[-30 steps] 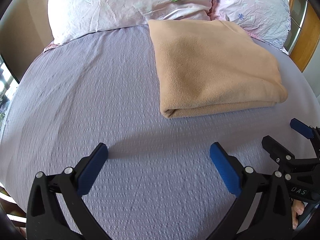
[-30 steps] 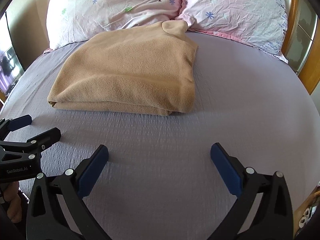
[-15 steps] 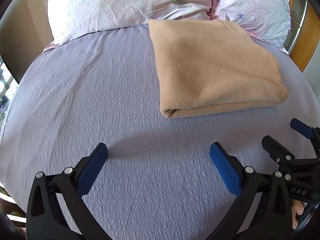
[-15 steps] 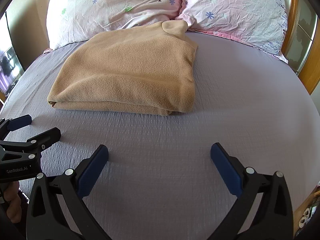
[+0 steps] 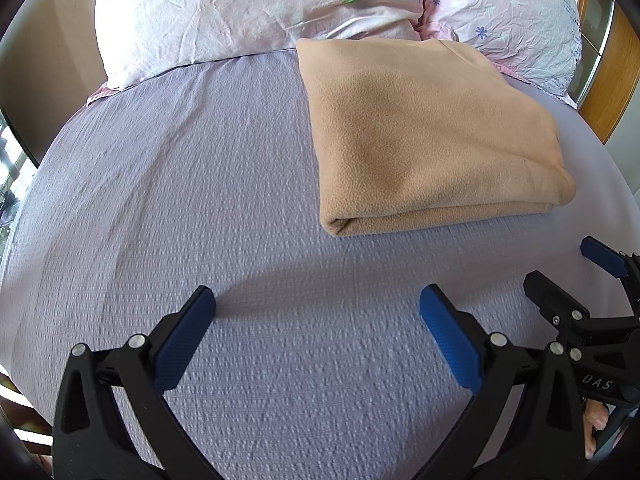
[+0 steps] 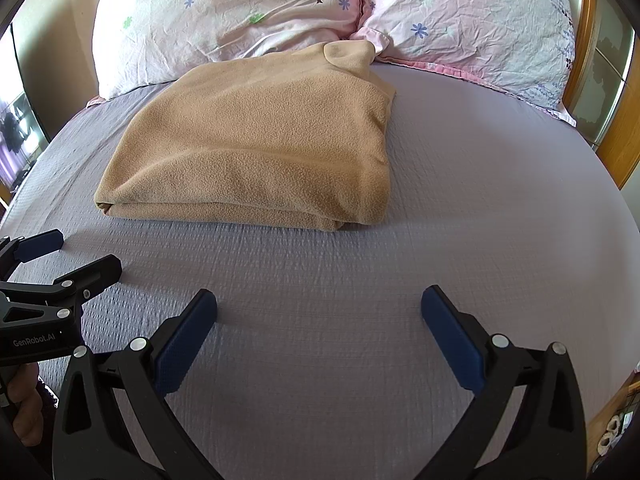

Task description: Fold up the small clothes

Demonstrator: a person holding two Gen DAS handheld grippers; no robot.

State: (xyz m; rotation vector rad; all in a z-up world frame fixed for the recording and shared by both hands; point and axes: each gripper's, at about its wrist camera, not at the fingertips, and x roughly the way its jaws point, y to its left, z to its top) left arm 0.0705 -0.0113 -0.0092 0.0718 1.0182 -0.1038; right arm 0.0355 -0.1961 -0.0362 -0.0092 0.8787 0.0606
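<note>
The fleece (image 6: 256,152) lies folded near the pillows (image 6: 240,20), so each hand-held gripper, left (image 5: 318,330) and right (image 6: 319,330), hangs spread wide and empty over the bed (image 6: 480,200).

I work in a home bedroom: a bed (image 6: 460,184) with lilac sheet, two floral pillows (image 6: 224,20), wooden headboard (image 6: 622,136).

Bare lilac sheet (image 6: 460,200) lies open around the folded tan fleece (image 6: 260,152); pillows (image 6: 240,12) block its far edge.
</note>
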